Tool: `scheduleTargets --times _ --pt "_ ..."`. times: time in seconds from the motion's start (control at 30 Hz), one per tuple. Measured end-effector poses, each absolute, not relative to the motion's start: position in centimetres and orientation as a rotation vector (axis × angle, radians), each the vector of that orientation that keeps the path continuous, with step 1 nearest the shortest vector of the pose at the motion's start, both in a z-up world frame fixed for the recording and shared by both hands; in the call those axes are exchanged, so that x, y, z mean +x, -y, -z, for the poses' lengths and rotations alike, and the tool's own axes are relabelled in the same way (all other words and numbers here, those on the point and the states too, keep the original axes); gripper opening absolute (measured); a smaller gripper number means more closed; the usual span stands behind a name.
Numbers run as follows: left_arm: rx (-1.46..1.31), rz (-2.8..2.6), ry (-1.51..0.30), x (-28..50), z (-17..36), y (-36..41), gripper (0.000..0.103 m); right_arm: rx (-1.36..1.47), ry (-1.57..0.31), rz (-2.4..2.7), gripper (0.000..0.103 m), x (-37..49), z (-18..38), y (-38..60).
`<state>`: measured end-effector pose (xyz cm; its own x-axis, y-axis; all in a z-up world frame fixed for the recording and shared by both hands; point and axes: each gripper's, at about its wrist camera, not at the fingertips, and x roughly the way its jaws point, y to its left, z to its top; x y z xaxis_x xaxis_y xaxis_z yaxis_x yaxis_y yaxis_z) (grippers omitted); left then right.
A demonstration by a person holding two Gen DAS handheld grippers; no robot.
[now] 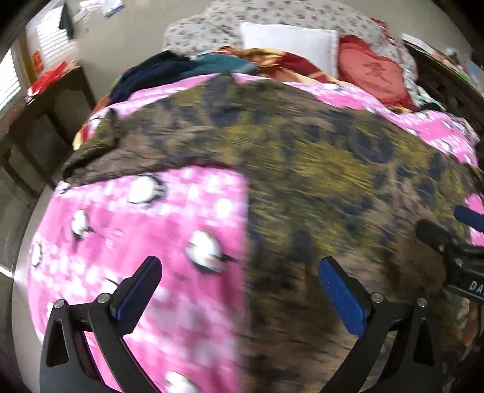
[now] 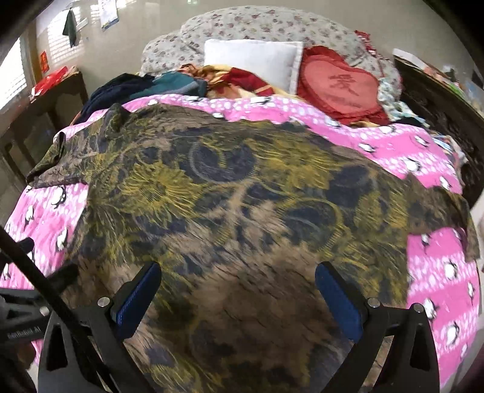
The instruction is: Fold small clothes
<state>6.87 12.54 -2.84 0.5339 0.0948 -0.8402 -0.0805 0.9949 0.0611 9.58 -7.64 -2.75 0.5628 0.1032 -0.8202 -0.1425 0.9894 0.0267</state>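
Note:
A brown and olive patterned shirt (image 1: 317, 169) (image 2: 230, 193) lies spread flat on a pink penguin-print bedspread (image 1: 136, 226) (image 2: 438, 272). One sleeve (image 2: 51, 160) reaches left and the other (image 2: 447, 211) reaches right. My left gripper (image 1: 239, 272) hovers open over the shirt's left side edge, one finger over pink cloth and one over the shirt. Over the shirt's lower middle, my right gripper (image 2: 237, 272) is open with nothing between its blue pads. Each gripper shows at the edge of the other's view: the right gripper (image 1: 453, 241) and the left gripper (image 2: 24, 290).
At the far end of the bed lie a pile of dark and teal clothes (image 2: 151, 84), a white pillow (image 2: 251, 57), a red heart cushion (image 2: 341, 87) and a floral quilt (image 2: 272, 24). A dark wooden table (image 2: 45, 105) stands left; dark furniture (image 2: 438, 99) stands right.

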Motion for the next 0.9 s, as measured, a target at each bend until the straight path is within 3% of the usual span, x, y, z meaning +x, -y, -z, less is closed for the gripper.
scheduleTargets --times 0.53,0.9 --pt "-0.110 -0.298 -0.952 15.5 1.8 -32.9 0.103 -0.095 -0.938 -0.342 0.103 18.7 4.0 -3.7" --pt "0.004 -0.397 -0.975 19.5 3.7 -36.9 0.103 -0.078 -0.940 -0.403 0.102 20.1 4.1 -7.0"
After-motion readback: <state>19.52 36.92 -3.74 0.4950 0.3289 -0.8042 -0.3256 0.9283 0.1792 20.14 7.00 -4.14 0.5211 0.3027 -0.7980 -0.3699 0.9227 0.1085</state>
